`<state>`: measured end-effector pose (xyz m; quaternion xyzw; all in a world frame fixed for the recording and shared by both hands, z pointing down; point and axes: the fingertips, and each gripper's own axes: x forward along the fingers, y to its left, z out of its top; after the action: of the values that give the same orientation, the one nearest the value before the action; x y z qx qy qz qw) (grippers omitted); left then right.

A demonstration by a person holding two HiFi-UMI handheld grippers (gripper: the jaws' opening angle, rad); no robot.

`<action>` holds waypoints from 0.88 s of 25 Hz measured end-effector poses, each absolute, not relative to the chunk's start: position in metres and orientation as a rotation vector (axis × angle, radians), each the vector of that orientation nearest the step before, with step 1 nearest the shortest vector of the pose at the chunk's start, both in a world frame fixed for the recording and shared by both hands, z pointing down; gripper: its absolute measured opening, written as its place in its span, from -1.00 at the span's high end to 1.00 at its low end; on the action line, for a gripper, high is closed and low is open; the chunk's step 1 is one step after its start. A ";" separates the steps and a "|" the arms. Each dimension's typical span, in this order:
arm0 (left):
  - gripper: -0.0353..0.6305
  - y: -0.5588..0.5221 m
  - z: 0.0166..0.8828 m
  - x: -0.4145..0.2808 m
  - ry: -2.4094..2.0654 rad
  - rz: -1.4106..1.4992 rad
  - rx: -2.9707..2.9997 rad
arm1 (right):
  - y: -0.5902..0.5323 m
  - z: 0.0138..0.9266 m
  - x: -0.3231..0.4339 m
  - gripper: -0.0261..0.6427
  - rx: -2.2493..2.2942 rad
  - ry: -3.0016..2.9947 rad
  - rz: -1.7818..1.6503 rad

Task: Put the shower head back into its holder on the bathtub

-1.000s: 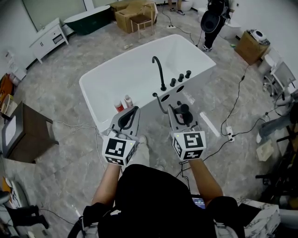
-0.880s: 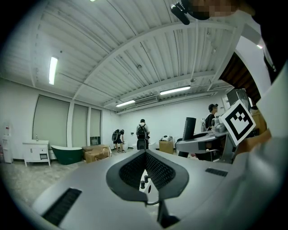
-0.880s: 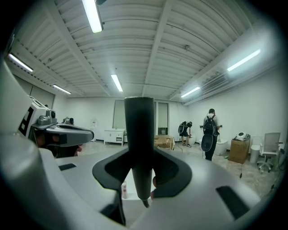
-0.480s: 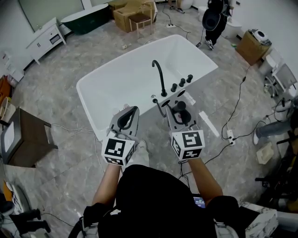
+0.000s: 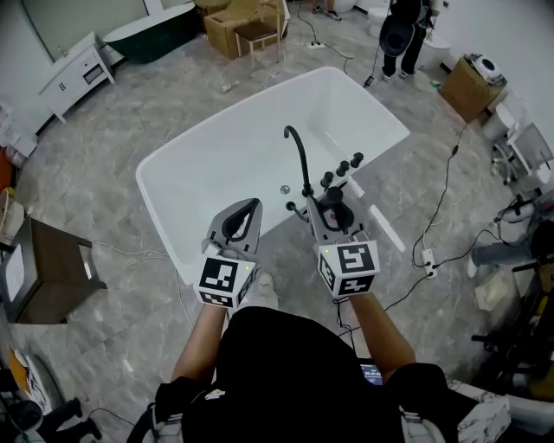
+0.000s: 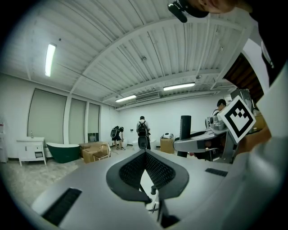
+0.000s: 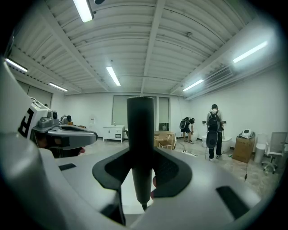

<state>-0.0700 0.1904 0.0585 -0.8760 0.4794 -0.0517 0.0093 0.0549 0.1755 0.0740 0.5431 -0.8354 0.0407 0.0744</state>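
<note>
The white bathtub (image 5: 216,164) lies just ahead of both grippers in the head view. A black curved faucet (image 5: 299,156) and three black knobs (image 5: 342,169) stand on its near rim. My right gripper (image 5: 333,201) is at that rim beside the knobs, shut on the black shower head (image 5: 337,213). In the right gripper view the shower head (image 7: 140,134) stands upright between the jaws of the right gripper (image 7: 141,164). A small black fitting (image 5: 293,208) on the rim sits just left of it. My left gripper (image 5: 245,208) hovers over the tub's near edge, shut and empty; its tips (image 6: 145,153) meet.
A person (image 5: 402,35) stands beyond the tub's far right corner. Cardboard boxes (image 5: 242,17), a green tub (image 5: 156,30) and a white cabinet (image 5: 74,65) line the back. A dark side table (image 5: 48,268) is at left. Cables (image 5: 441,190) and a white strip (image 5: 385,227) lie on the floor at right.
Both grippers have come nearer the tub's rim, the right one with the shower head close to the knobs. The red bottles seen earlier by the left gripper are out of sight.
</note>
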 end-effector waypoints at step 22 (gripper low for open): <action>0.86 0.026 0.126 -0.104 1.383 -0.276 -2.987 | 0.025 0.143 0.015 0.51 1.688 -2.314 0.308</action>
<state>-0.1036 0.0260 0.1263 -0.9014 0.4172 -0.0833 -0.0808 0.0154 0.0250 0.1433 0.5809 -0.7965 0.1060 0.1300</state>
